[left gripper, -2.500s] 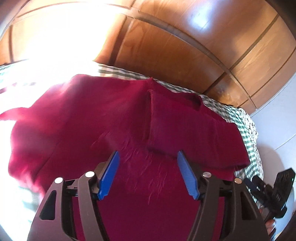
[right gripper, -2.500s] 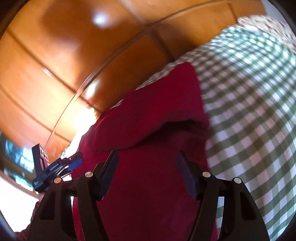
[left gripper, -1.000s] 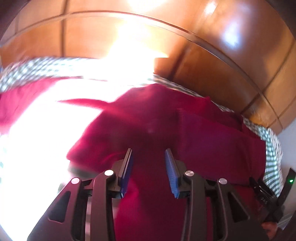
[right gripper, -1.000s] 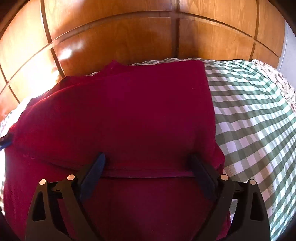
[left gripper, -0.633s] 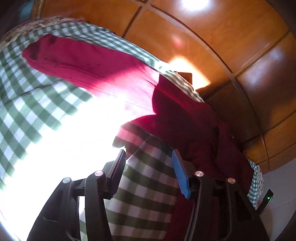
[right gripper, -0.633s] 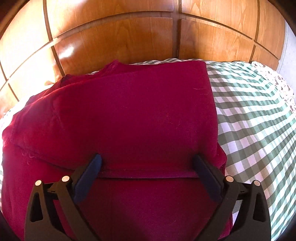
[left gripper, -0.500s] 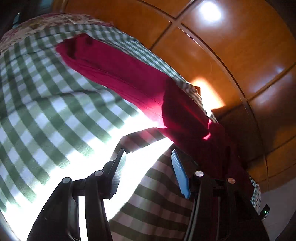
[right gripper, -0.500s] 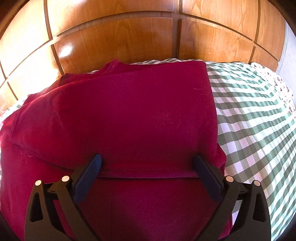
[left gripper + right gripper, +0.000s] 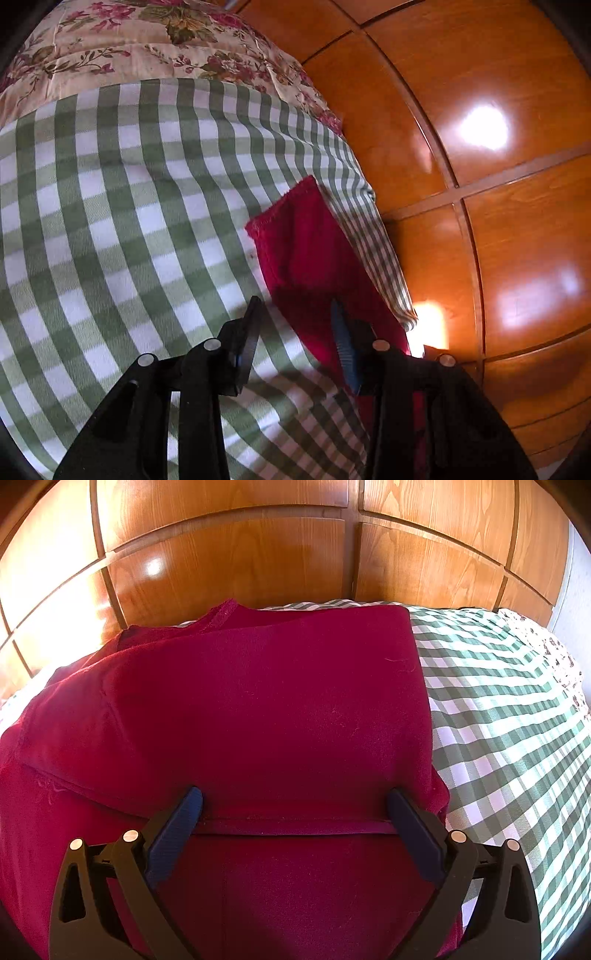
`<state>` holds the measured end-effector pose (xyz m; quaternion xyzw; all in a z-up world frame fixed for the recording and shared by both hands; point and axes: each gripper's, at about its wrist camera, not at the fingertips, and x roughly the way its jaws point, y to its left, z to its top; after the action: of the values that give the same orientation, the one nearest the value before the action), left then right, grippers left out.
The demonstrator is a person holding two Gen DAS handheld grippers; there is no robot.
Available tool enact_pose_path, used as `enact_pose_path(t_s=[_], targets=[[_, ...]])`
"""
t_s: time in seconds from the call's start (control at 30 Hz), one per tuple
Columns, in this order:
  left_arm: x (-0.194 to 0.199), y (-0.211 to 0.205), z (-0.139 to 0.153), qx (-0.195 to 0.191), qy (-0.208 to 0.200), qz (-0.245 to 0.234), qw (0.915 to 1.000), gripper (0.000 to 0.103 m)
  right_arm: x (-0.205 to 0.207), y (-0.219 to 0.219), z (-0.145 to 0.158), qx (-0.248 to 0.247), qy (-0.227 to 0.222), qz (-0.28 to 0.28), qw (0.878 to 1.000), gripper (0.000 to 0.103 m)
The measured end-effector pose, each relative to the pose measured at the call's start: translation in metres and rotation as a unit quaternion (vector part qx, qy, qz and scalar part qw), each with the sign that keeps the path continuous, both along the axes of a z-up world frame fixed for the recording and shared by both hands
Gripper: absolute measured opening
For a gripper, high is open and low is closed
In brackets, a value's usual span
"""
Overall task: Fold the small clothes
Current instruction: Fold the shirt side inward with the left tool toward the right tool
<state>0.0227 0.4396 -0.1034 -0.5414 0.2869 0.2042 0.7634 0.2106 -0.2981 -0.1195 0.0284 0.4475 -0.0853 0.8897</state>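
Red garment (image 9: 266,709) lies part-folded along the wood-panelled edge of the checked bed cover (image 9: 509,709), right gripper (image 9: 295,812) spread wide and empty above it, left gripper (image 9: 295,314) closing emptily around its sleeve (image 9: 303,236), likely folded inward next.

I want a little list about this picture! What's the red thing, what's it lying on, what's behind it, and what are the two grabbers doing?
red thing: a dark red top, its right side already folded in
sleeve: one red sleeve lying flat, stretched out
lying on: a green checked cloth
under that: a flowery cover
behind: shiny wood panels
left gripper: jaws closing, over the sleeve, nothing pinched
right gripper: wide open, over the top's folded edge, holding nothing
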Motion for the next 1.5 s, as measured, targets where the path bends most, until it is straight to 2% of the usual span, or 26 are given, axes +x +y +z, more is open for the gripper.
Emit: enact_pose_path(t_s=[0.13, 0.2, 0.23, 0.3, 0.43, 0.5, 0.67, 0.77, 0.87, 1.0, 1.1, 1.2, 1.33, 1.4, 1.43, 1.47, 1.5], targets=[[0.010, 0.011, -0.013, 0.003, 0.028, 0.015, 0.9995, 0.029, 0.000, 0.000, 0.000, -0.002, 0.000, 0.000, 1.000, 0.099], [0.013, 0.020, -0.014, 0.012, 0.044, 0.019, 0.9988, 0.012, 0.000, 0.000, 0.000, -0.002, 0.000, 0.000, 1.000, 0.099], [0.016, 0.022, -0.014, 0.018, 0.048, 0.015, 0.9986, 0.008, 0.000, 0.000, 0.000, -0.003, 0.000, -0.001, 1.000, 0.099], [0.026, 0.022, -0.008, 0.032, 0.052, 0.005, 0.9981, 0.006, 0.000, 0.000, 0.000, -0.004, 0.001, 0.001, 1.000, 0.099], [0.039, -0.006, 0.026, 0.062, 0.002, -0.050, 0.9968, 0.006, 0.001, 0.000, -0.001, -0.004, 0.001, 0.001, 1.000, 0.099], [0.046, -0.029, 0.045, 0.074, -0.029, -0.085, 0.9932, 0.006, 0.001, 0.000, -0.001, -0.004, 0.001, 0.001, 1.000, 0.099], [0.073, -0.115, 0.085, 0.116, -0.086, -0.195, 0.9701, 0.006, 0.000, -0.001, 0.000, -0.003, 0.000, 0.001, 1.000, 0.099], [0.088, -0.169, 0.091, 0.133, -0.094, -0.257, 0.9524, 0.006, 0.000, -0.001, -0.001, -0.003, 0.000, 0.001, 1.000, 0.099], [0.099, -0.221, 0.086, 0.152, -0.084, -0.311, 0.9346, 0.006, 0.000, -0.001, 0.000, -0.002, -0.001, 0.001, 1.000, 0.099], [0.106, -0.275, 0.067, 0.169, -0.054, -0.361, 0.9155, 0.009, 0.000, -0.001, 0.000, 0.002, -0.002, 0.000, 1.000, 0.099], [0.104, -0.303, 0.052, 0.195, -0.024, -0.391, 0.8991, 0.022, 0.000, -0.002, -0.001, 0.005, -0.002, -0.001, 1.000, 0.099], [0.091, -0.313, 0.045, 0.205, -0.016, -0.396, 0.8949, 0.033, 0.000, -0.001, -0.001, 0.008, -0.003, -0.002, 1.000, 0.099], [0.066, -0.317, 0.037, 0.210, -0.018, -0.393, 0.8951, 0.033, 0.000, -0.001, 0.000, 0.009, -0.003, -0.003, 1.000, 0.099], [0.052, -0.324, 0.032, 0.218, -0.011, -0.400, 0.8900, 0.033, 0.000, -0.001, 0.002, 0.009, 0.000, -0.005, 1.000, 0.099], [0.044, -0.328, 0.028, 0.226, -0.006, -0.404, 0.8862, 0.033, 0.001, 0.000, 0.006, 0.010, 0.004, -0.010, 1.000, 0.096], [0.038, -0.332, 0.023, 0.229, -0.002, -0.411, 0.8822, 0.033, 0.002, 0.001, 0.009, 0.016, 0.006, -0.015, 1.000, 0.088], [0.035, -0.335, 0.022, 0.232, 0.002, -0.416, 0.8793, 0.033, 0.001, 0.003, 0.016, 0.045, 0.002, -0.015, 0.999, 0.085]])
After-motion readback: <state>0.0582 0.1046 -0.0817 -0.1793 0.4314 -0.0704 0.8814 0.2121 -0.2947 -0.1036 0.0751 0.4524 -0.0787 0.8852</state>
